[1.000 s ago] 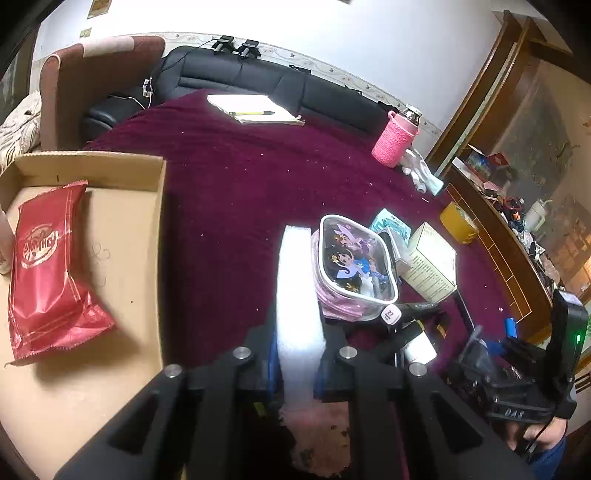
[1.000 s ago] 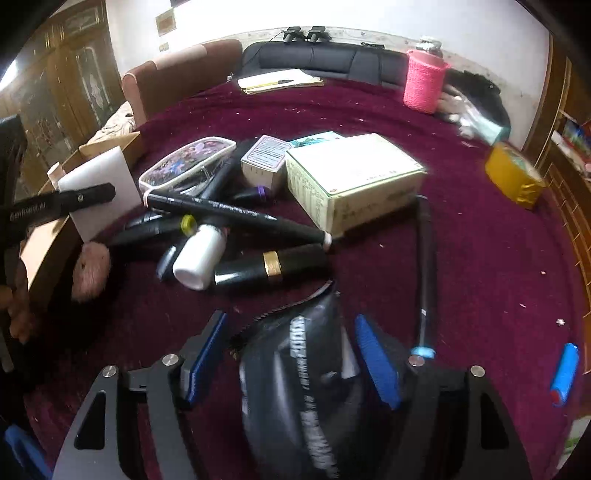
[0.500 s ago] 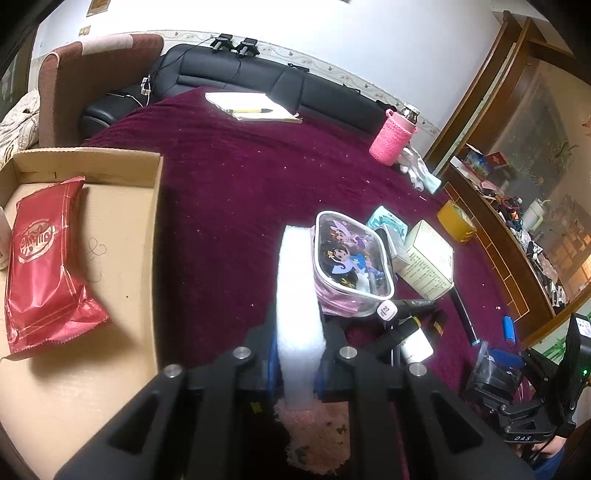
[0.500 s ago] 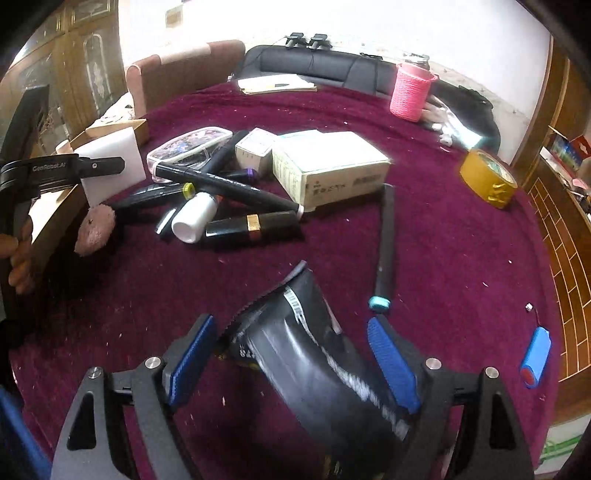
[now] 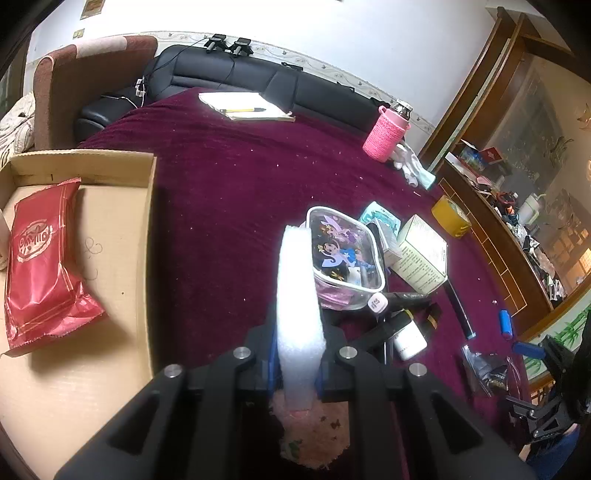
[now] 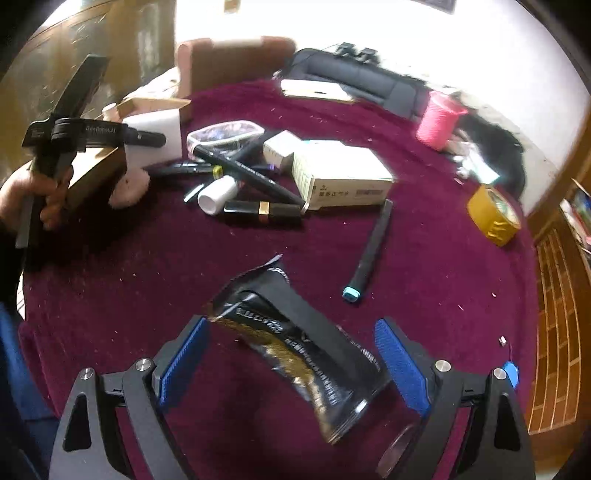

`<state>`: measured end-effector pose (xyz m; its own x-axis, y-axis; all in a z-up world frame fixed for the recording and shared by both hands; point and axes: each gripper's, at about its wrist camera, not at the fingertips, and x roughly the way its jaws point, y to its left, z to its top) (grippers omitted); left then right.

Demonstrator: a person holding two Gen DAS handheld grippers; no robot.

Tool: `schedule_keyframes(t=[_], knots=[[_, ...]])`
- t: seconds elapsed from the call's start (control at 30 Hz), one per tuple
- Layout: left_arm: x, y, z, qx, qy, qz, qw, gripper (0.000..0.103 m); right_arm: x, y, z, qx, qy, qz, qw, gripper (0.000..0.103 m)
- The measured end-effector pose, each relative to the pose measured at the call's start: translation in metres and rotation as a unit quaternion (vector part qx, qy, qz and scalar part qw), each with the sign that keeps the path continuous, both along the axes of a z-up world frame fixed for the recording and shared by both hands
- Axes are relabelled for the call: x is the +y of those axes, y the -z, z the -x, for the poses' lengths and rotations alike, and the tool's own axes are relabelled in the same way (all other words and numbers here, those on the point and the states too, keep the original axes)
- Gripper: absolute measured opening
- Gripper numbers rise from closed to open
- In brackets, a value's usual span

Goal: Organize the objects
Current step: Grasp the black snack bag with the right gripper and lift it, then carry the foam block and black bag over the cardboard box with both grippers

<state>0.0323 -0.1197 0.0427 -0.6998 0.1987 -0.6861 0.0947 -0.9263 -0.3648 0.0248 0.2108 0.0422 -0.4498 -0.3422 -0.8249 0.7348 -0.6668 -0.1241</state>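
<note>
Left claw point(image 5: 298, 363) clamps white foam block point(image 5: 297, 295) beside cardboard box point(image 5: 147, 229), red packet point(image 5: 40, 262) already inside. Right claw point(image 6: 291, 363) just opened, black pouch point(image 6: 295, 343) lying loose between jaws. Pens, boxes on worktop point(image 6: 147, 266) unsorted.

You face a white wall point(image 5: 332, 33) with a patterned border strip running along its lower part. Against it stands a black leather sofa point(image 5: 258, 79), and to its left you see a brown armchair point(image 5: 70, 85) with a paler headrest. A deep maroon cloth point(image 5: 229, 177) covers the work surface in front of you. On your right, a dark wooden cabinet point(image 5: 517, 122) with glass doors holds clutter on its shelf. From the right wrist view, bright light washes out the wall.
</note>
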Motion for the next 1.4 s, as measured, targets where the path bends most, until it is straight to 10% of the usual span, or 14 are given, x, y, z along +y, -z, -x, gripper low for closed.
schedule_keyframes(t=[0.1, 0.2, 0.43, 0.9, 1.4], knots=[[0.001, 0.0, 0.001, -0.001, 0.0, 0.0, 1.0, 0.014, 0.0, 0.014, 0.018, -0.03, 0.003, -0.008, 1.0, 0.087], [0.002, 0.0, 0.001, 0.0, 0.001, 0.002, 1.0, 0.014, -0.002, 0.031, 0.023, -0.091, 0.007, 0.009, 0.996, 0.046], [0.002, 0.003, 0.004, -0.007, -0.001, 0.0, 1.0, 0.014, -0.004, 0.023, 0.001, -0.058, 0.082, 0.041, 0.994, 0.033], [-0.014, -0.009, -0.009, 0.026, -0.011, -0.031, 0.9991, 0.014, -0.013, -0.018, 0.004, -0.092, 0.141, 0.249, 0.954, 0.034], [-0.081, -0.051, -0.06, 0.071, -0.035, -0.084, 0.9934, 0.014, -0.138, -0.042, -0.003, -0.138, 0.051, 0.252, 0.956, 0.034]])
